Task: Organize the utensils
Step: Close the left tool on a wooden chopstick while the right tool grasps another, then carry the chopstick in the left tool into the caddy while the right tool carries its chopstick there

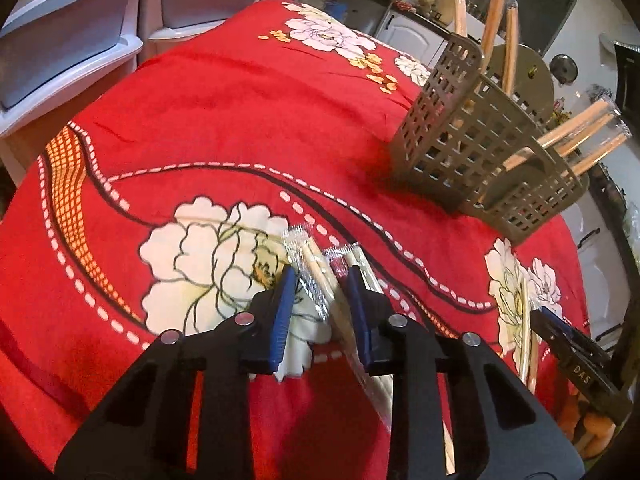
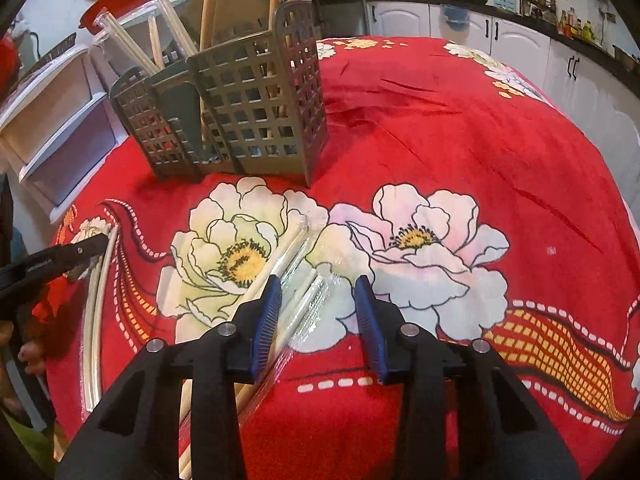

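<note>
Two grippers, both low over my red floral cloth (image 2: pixel 460 128). My left gripper (image 1: pixel 320 280) has wrapped chopsticks (image 1: pixel 316 268) between its blue pads, though I cannot tell whether they pinch. My right gripper (image 2: pixel 318 292) stands parted around another wrapped pair (image 2: pixel 300 276), touching the left pad only. Beyond stands the grey basket (image 2: pixel 256 120), holding utensils.

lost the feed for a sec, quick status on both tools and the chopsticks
Left tool straddling clear-wrapped wooden chopsticks, grip unclear. Right tool open over another wrapped pair. Grey plastic lattice utensil basket upright ahead, path clear.
</note>
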The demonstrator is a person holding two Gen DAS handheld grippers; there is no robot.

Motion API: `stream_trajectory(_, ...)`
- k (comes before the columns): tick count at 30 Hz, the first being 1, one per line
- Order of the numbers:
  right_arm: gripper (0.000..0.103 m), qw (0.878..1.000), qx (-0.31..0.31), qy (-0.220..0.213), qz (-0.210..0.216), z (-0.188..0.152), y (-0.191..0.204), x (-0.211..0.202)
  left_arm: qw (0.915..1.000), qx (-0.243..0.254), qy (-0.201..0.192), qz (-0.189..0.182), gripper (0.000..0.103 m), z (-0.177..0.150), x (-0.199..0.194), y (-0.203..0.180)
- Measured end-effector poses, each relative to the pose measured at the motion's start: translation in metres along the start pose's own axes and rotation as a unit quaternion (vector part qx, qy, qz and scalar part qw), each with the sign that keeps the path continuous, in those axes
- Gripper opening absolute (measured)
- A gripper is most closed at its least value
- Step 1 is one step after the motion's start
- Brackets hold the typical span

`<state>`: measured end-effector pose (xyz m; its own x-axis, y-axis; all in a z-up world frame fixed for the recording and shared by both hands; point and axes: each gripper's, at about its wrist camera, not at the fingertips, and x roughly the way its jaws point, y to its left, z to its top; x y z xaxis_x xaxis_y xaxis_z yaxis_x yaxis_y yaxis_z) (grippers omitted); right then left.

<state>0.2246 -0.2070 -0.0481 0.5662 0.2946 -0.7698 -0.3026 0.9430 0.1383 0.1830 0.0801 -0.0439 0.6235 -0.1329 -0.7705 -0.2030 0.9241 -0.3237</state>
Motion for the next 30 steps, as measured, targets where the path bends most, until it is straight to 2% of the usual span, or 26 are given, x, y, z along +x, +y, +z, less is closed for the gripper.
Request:
stream_trajectory(11, 0.029, 1.0, -0.015, 0.002, -0.006, -0.004, -0.001, 0.0, 0.9995, -0.032, 0.007, -0.006, 0.015, 0.016, 0.009, 0.011)
stream_trajectory(13, 0.026, 1.0, -0.015, 0.0, -0.008, -0.004, -0.001, -0.001, 0.9991, -0.04, 0.006, -0.013, 0.015, 0.019, 0.01, 0.012)
stream_trajectory(15, 0.02, 1.0, -0.011, -0.002, -0.003, -0.004, -0.002, -0.001, 0.999, -0.043, 0.006, -0.012, 0.01, 0.021, 0.012, 0.013)
stream_trajectory(20, 0.011, 0.999, 0.022, -0.004, 0.035, 0.002, -0.015, -0.001, 0.9984, -0.053, 0.005, -0.018, 0.004, 0.025, 0.013, 0.017)
stream_trajectory(24, 0.009, 0.998, 0.036, -0.009, 0.059, 0.008, -0.02, -0.005, 0.9982, -0.052, -0.001, -0.029, 0.003, 0.027, 0.006, 0.017)
stream_trajectory(30, 0.008, 0.996, 0.026, -0.043, 0.074, 0.02, -0.013, -0.026, 0.998, -0.035, -0.029, -0.044, 0.002, 0.028, -0.021, 0.008)
